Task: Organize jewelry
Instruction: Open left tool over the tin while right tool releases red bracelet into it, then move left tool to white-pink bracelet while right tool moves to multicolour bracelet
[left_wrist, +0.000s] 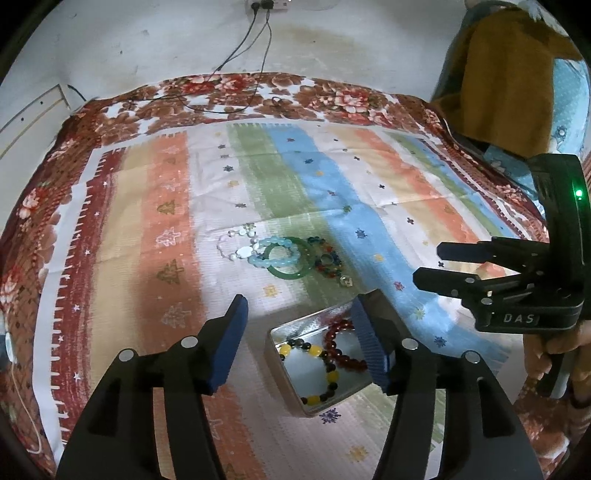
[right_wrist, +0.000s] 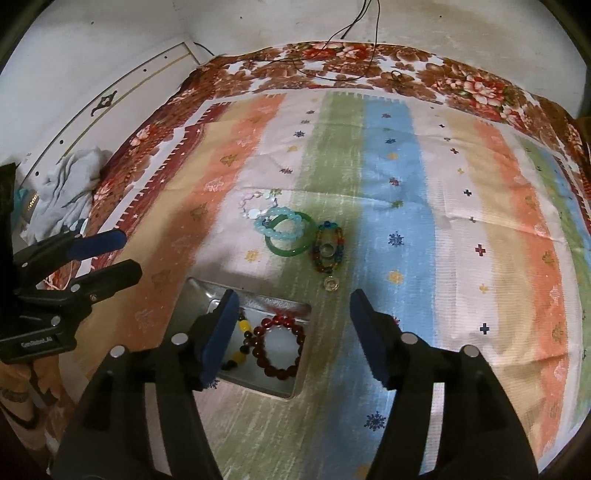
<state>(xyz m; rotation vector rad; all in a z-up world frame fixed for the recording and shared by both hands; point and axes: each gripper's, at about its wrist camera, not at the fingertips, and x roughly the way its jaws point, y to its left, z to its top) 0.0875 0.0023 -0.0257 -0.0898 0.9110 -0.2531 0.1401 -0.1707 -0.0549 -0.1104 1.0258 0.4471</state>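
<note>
Both grippers hang over a bed with a striped cloth (left_wrist: 369, 177), and both point down at a small metal tin (left_wrist: 280, 354). The left gripper (left_wrist: 303, 339) has its two blue pads spread apart with nothing between them. The right gripper (right_wrist: 291, 339) is spread too, and it holds nothing. The tin sits right under the tips of both grippers. Inside it lie a yellow and black bead bracelet (left_wrist: 314, 373) and a dark red bead bracelet (right_wrist: 279, 347), side by side and touching. So two pieces are already put away, and I think the step now is a drop that is just done. More jewelry waits on the cloth a little way past the tips of the grippers. There is a green ring bracelet (right_wrist: 290, 240) with a pale blue bead bracelet (right_wrist: 279, 223) lying on top of it, a white bead string (left_wrist: 236, 243) touching those two, and a string of mixed color beads (right_wrist: 328, 247) just beside the green one. Next, I think, one gripper needs to reach forward, pinch one piece from that pile, and lift it slowly so the others do not get dragged along. The pile is tangled, so that may be tricky.
</note>
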